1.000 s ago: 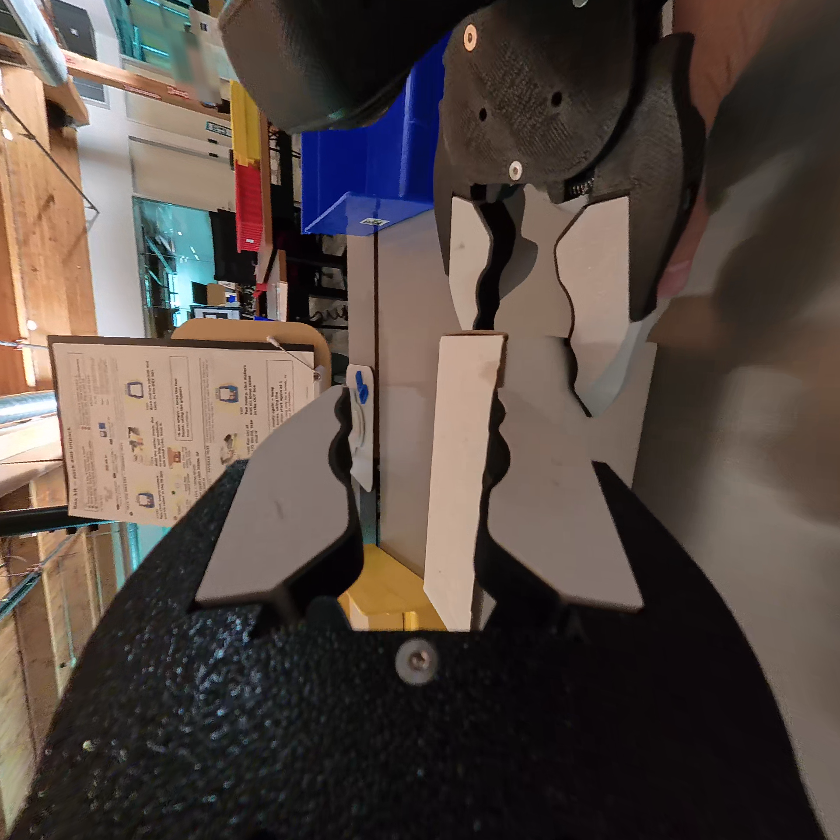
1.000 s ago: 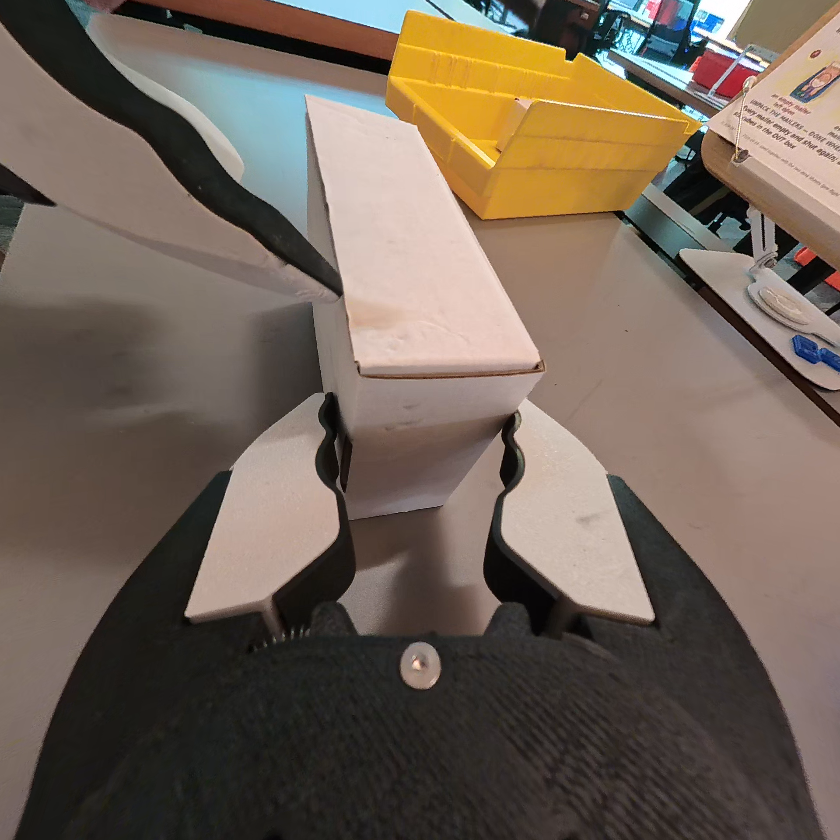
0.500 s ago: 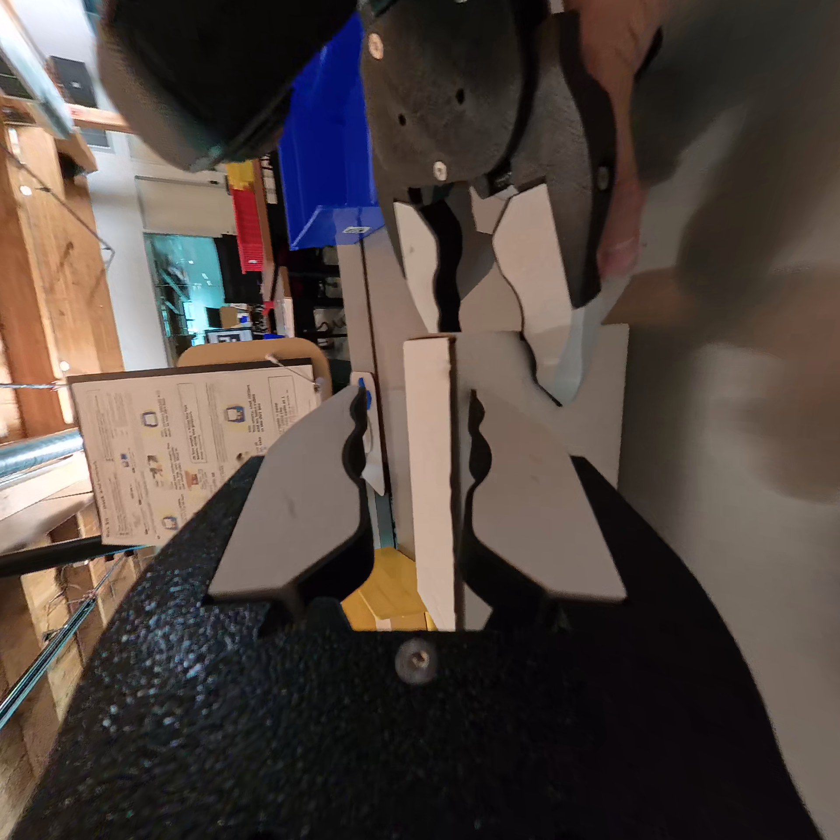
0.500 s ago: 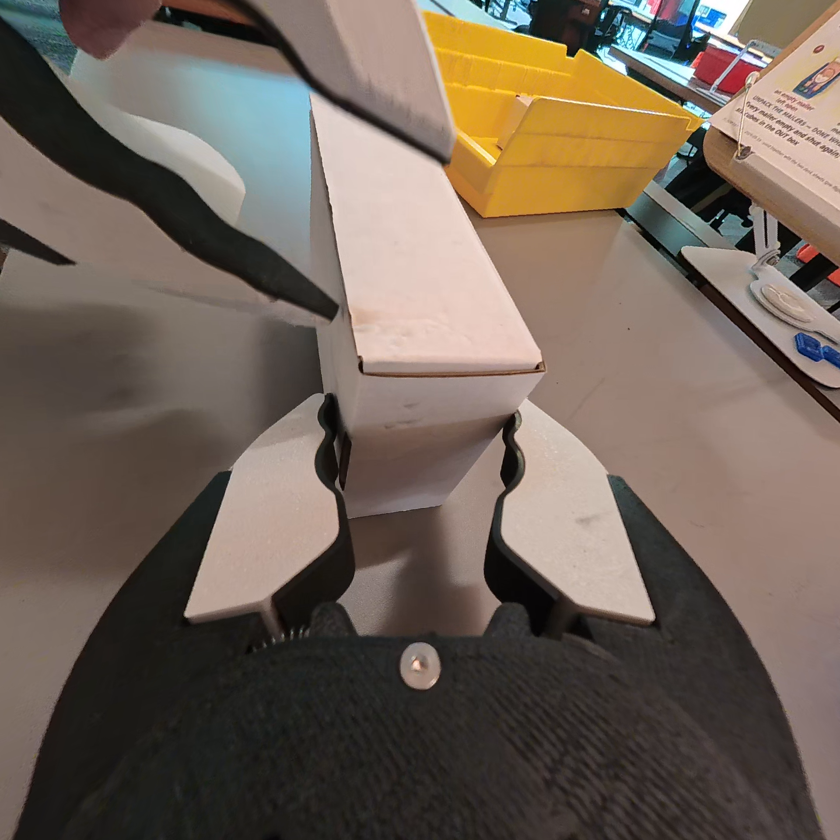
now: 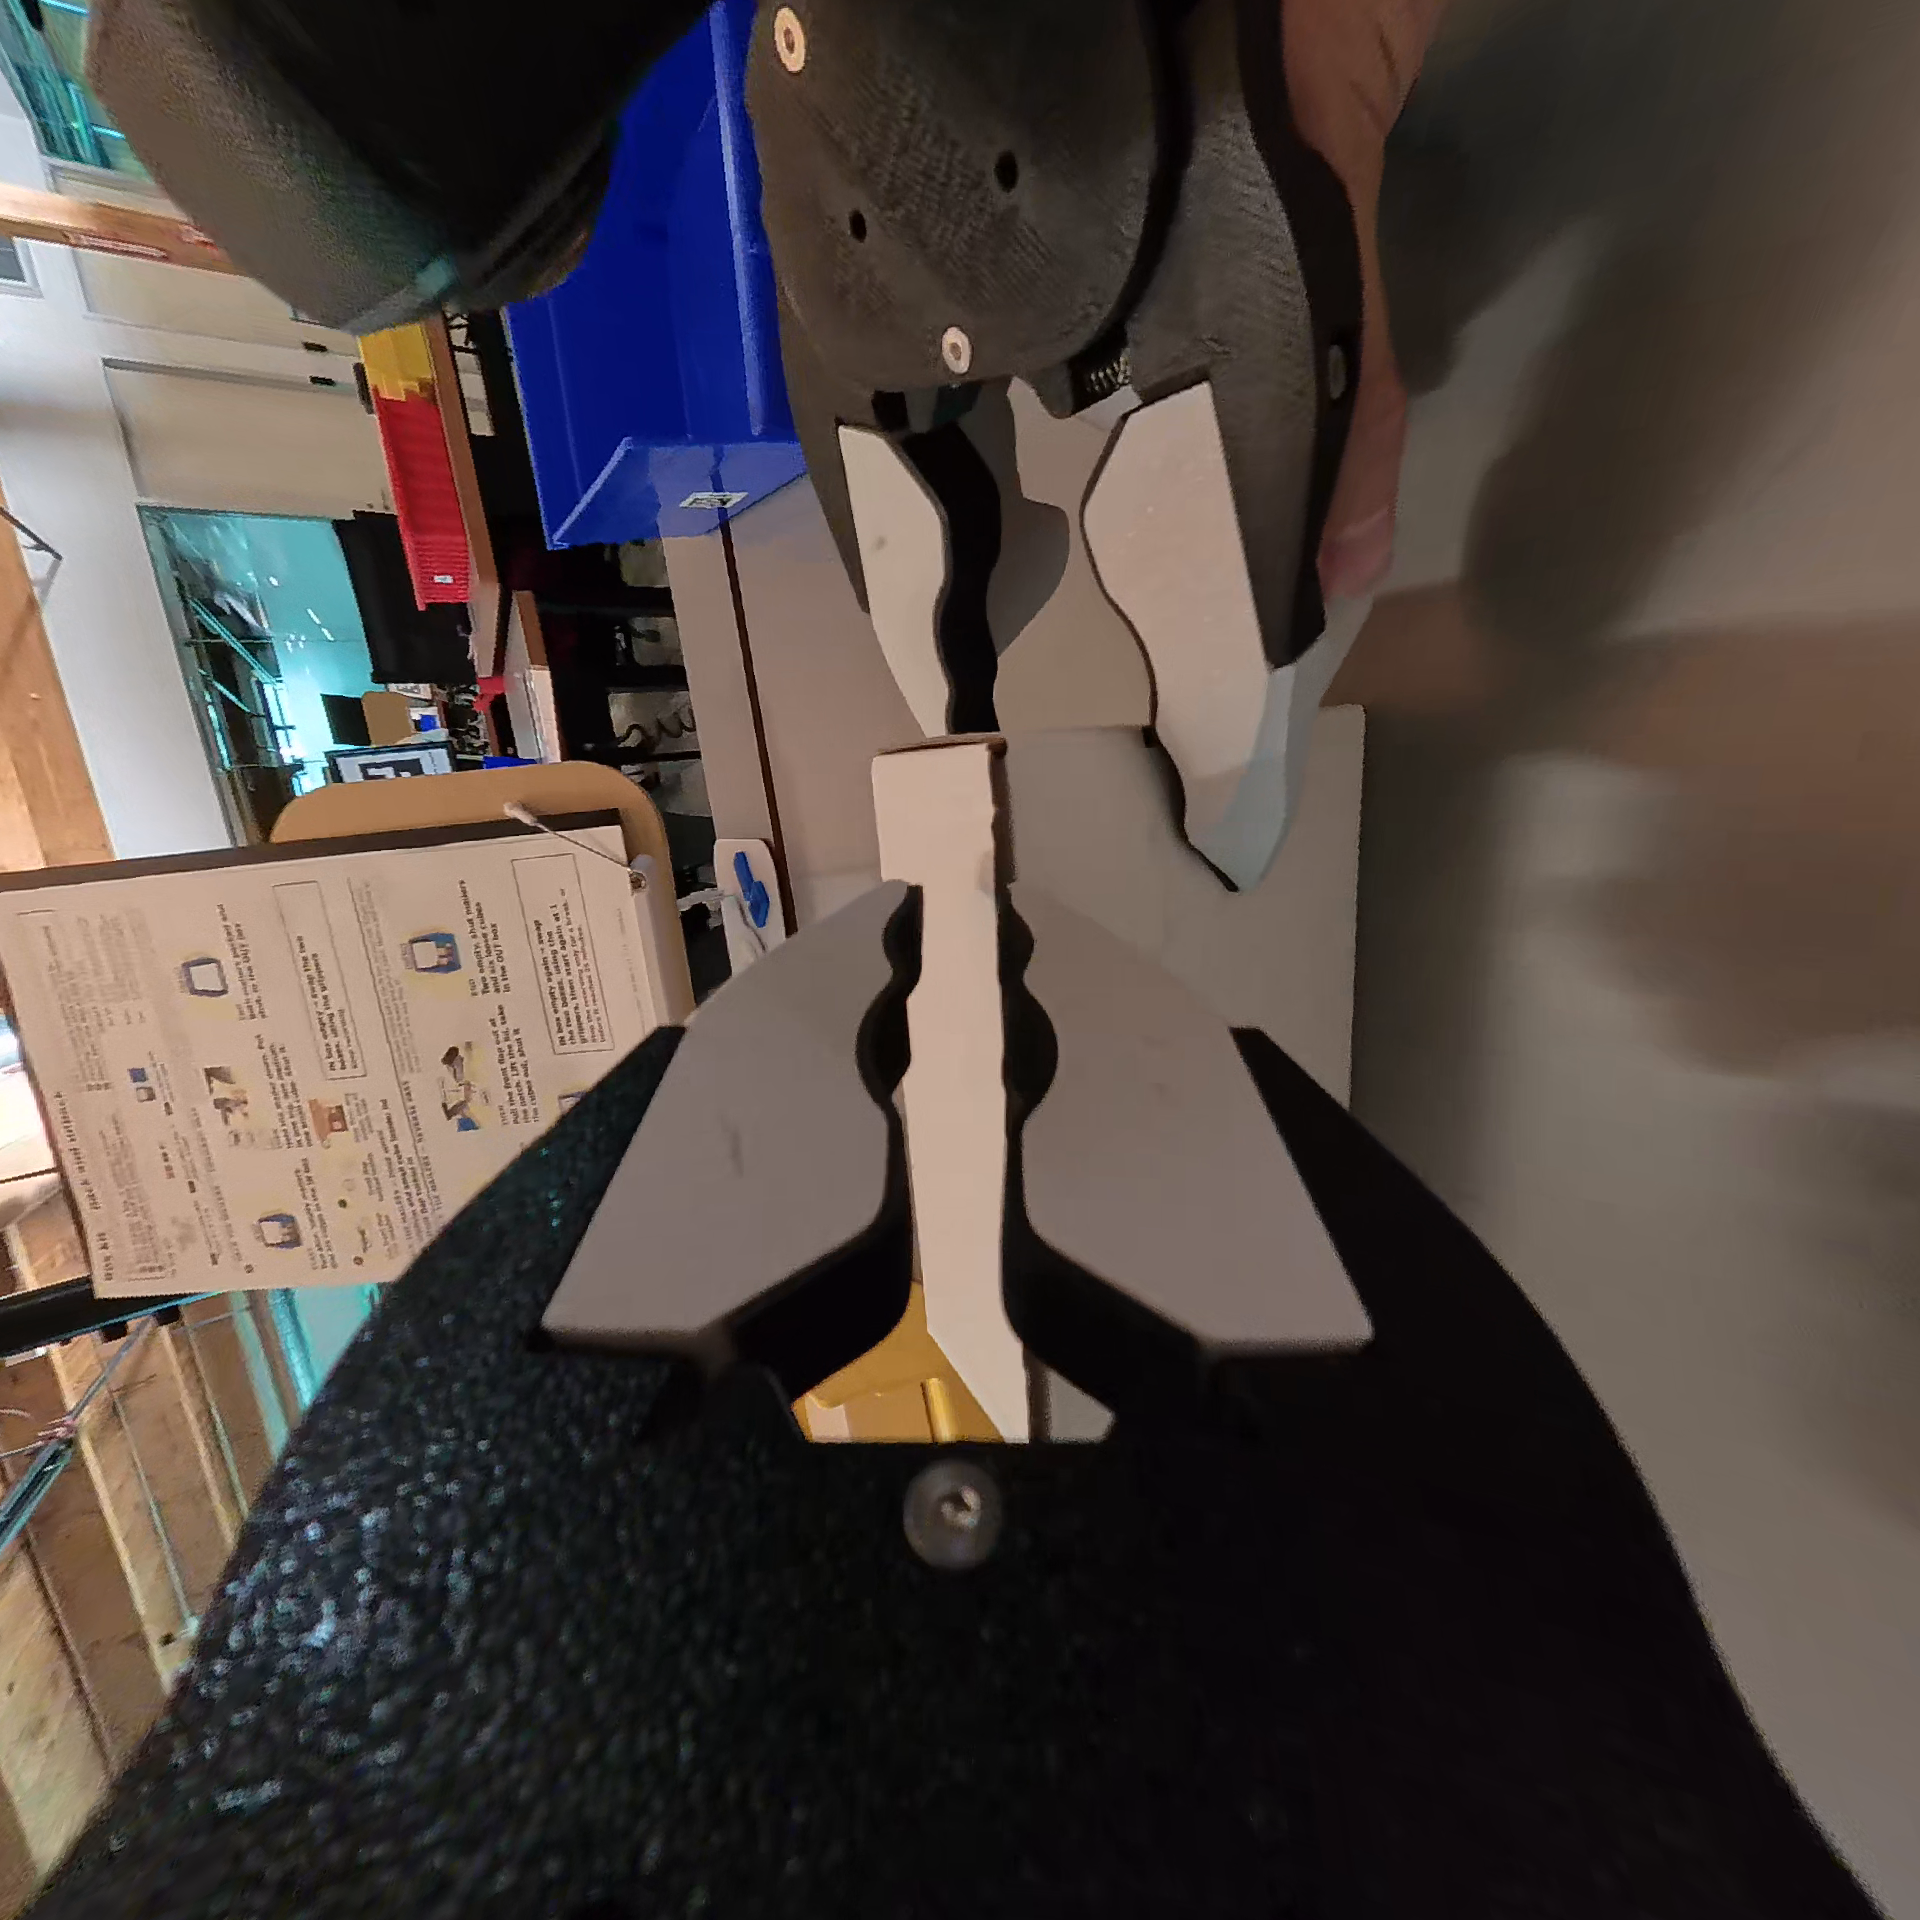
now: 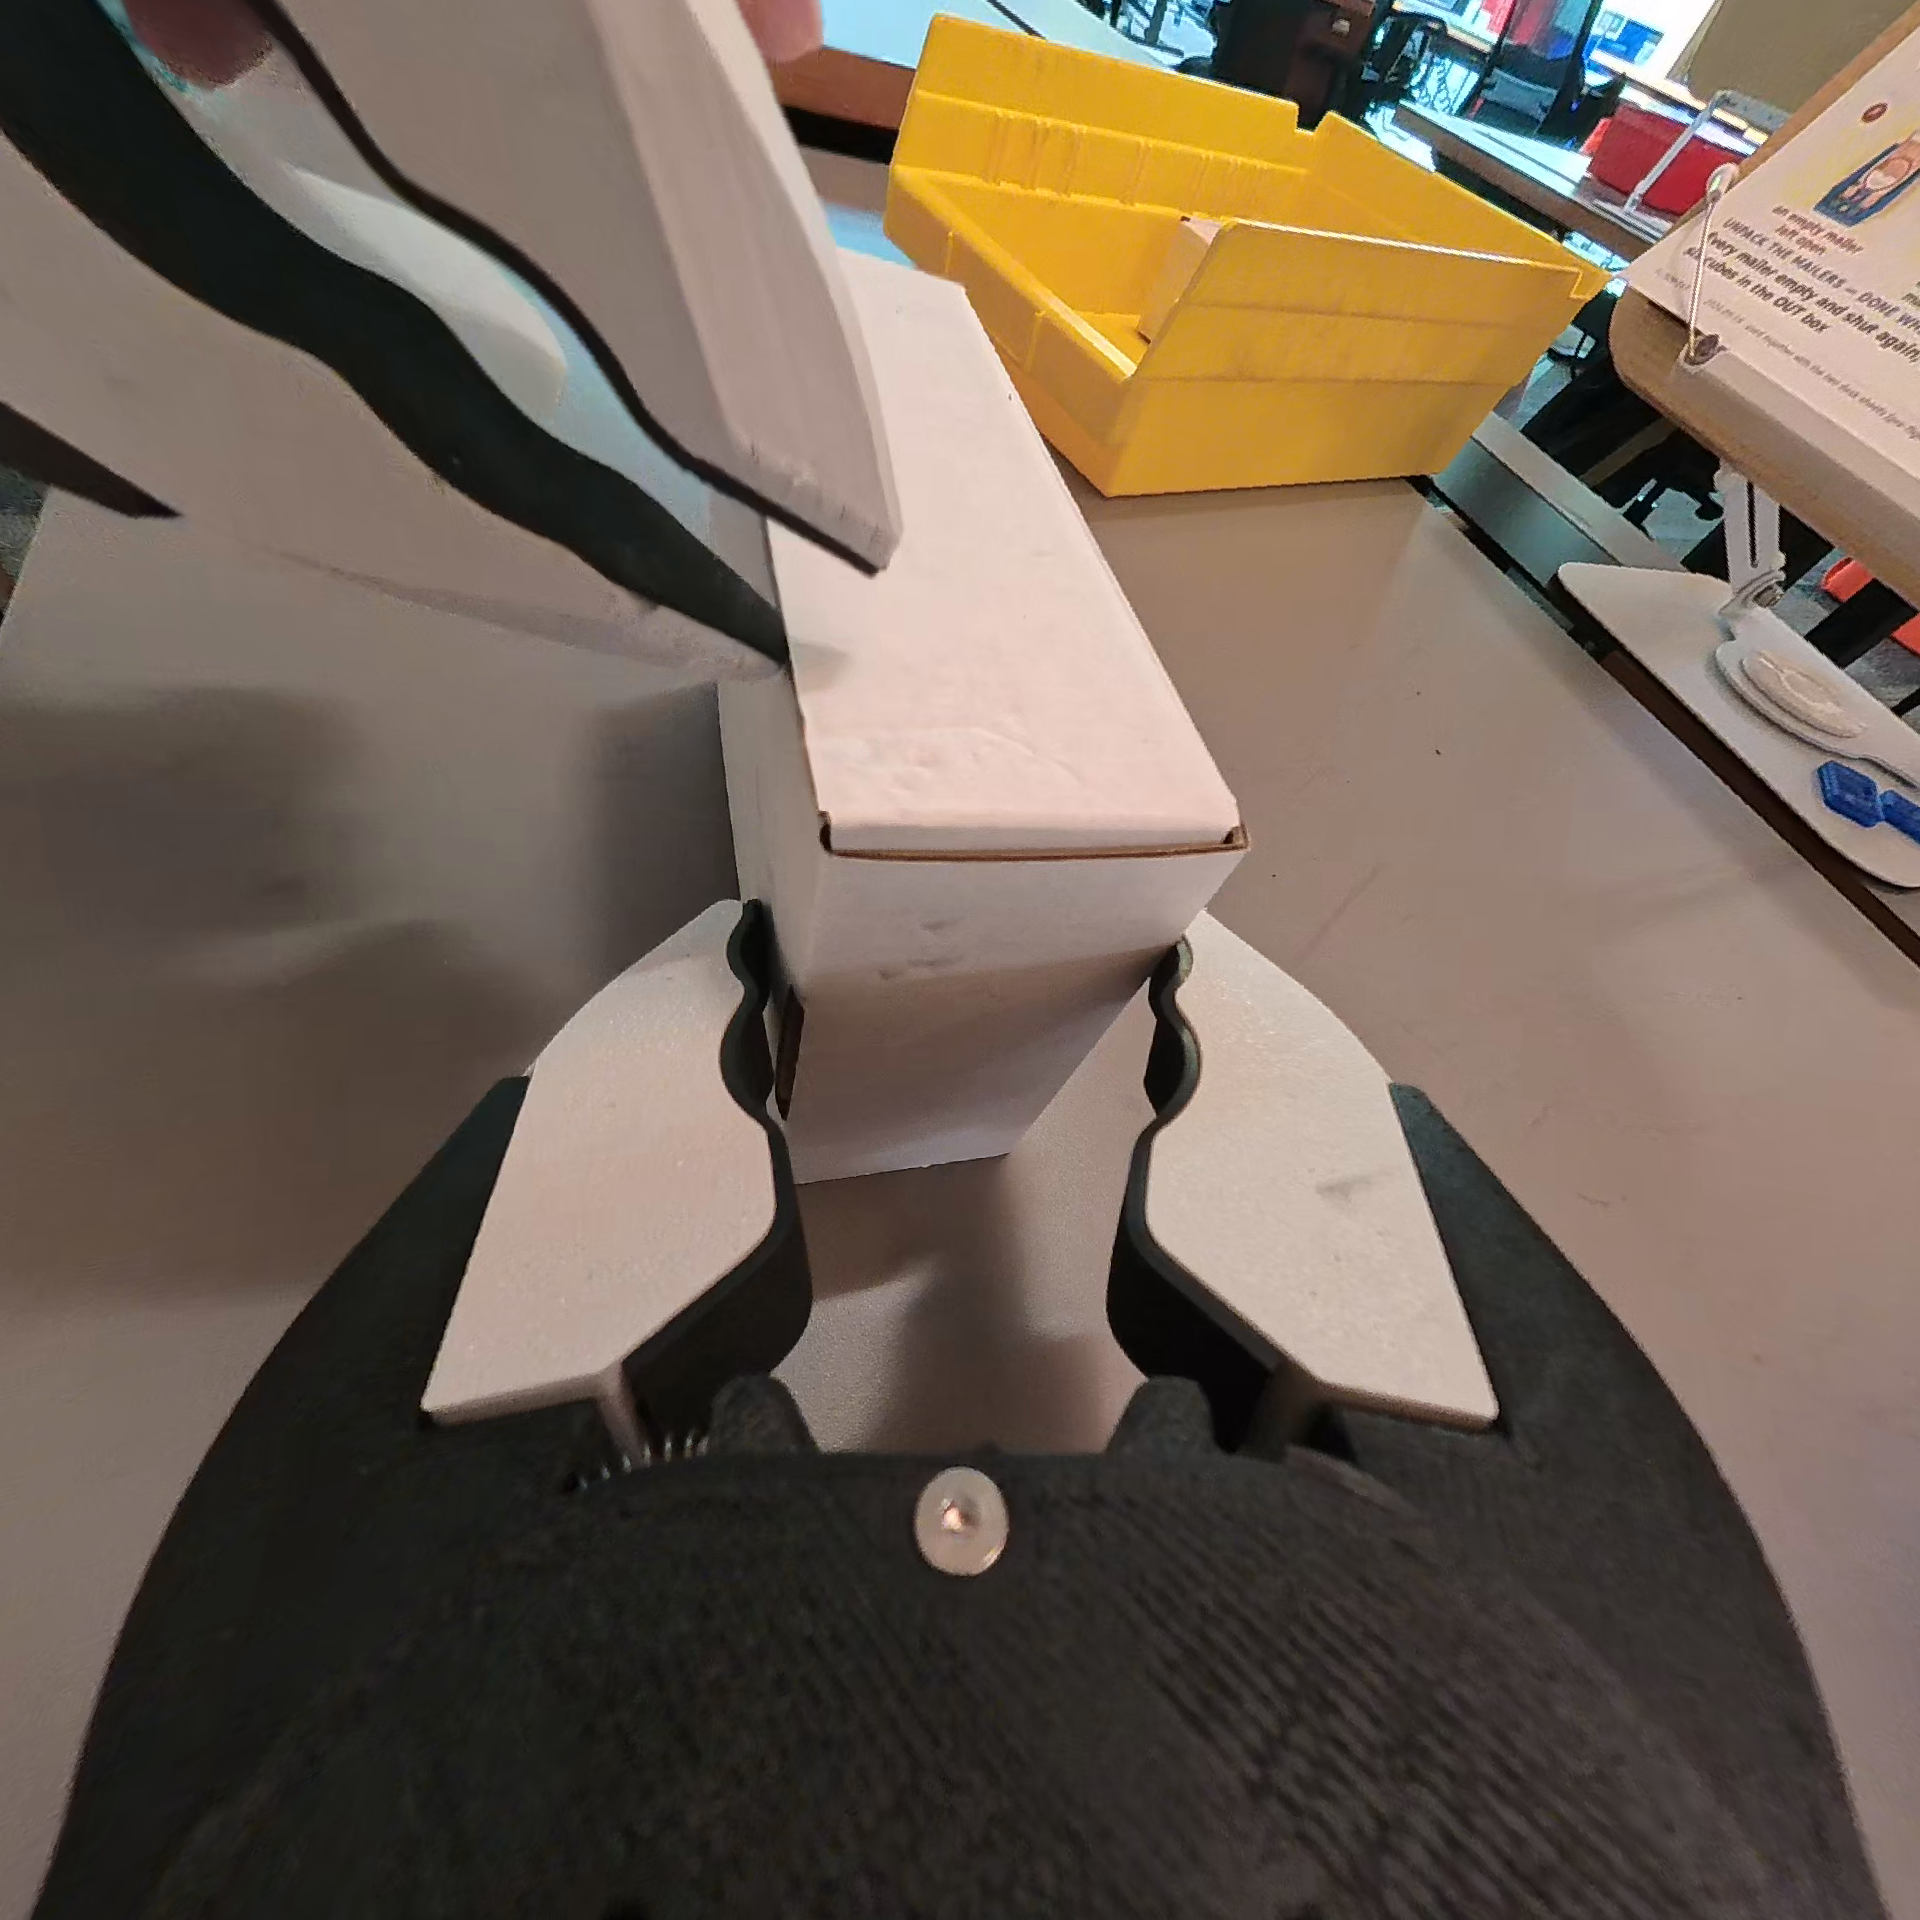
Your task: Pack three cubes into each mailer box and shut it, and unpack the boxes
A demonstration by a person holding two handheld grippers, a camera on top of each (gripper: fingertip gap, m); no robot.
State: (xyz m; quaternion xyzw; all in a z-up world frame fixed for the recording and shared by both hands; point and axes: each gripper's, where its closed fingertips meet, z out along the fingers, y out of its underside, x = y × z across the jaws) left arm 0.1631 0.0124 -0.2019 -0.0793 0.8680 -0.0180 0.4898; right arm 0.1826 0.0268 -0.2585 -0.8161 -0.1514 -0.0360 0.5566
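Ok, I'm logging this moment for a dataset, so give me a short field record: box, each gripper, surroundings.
box: white mailer box, lid down, lying on the grey table
right gripper: jaws clamped on the box's near end
left gripper: fingers closed over the box's long upper edge
behind: yellow bin on the table, past the box

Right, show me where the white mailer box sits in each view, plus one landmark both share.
Left wrist view: box at centre, seen edge-on between the near fingers.
Right wrist view: box at centre, running away from the near fingers.
Shared landmark: yellow bin, low centre in the left view; upper right in the right view.
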